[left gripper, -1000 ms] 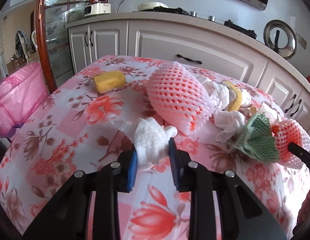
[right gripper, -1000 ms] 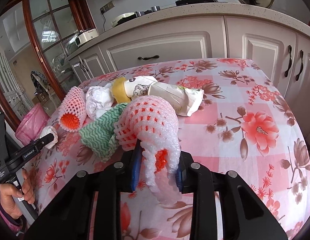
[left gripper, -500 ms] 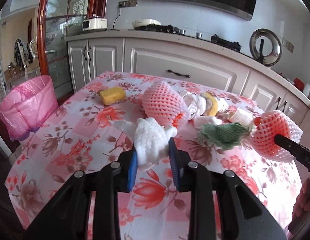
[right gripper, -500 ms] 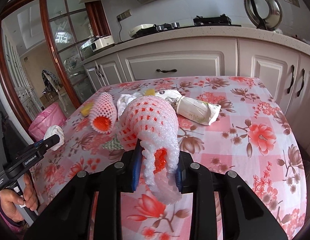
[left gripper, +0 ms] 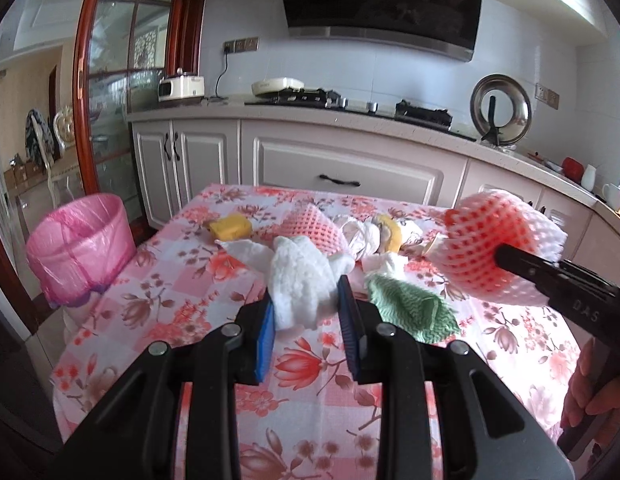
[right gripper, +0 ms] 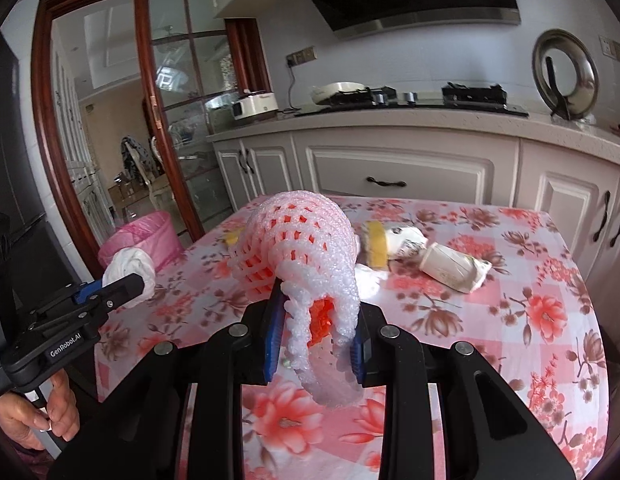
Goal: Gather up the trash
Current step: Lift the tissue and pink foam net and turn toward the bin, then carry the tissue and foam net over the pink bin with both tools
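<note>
A: What step is this?

B: Carrying, I judge. The left gripper [left gripper: 306, 312] has its jaws pinching a white tissue [left gripper: 300, 280]; the right gripper [right gripper: 315, 334] has its jaws pinching a pink foam net [right gripper: 302, 248]. Both loads hang above the table [left gripper: 190, 280].

A: What comes next?

B: Likely the pink-lined bin [left gripper: 80, 248], beside the table's left edge. Each load needs carrying over its rim before release.

A: Anything unclear?

B: The bin's inside is hidden. More trash, a second net [left gripper: 313, 230], a green cloth [left gripper: 409, 312] and a yellow sponge [left gripper: 230, 227], lies partly covered.

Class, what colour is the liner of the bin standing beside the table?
Pink: the bin liner is translucent pink plastic, clearest in the left wrist view.
</note>
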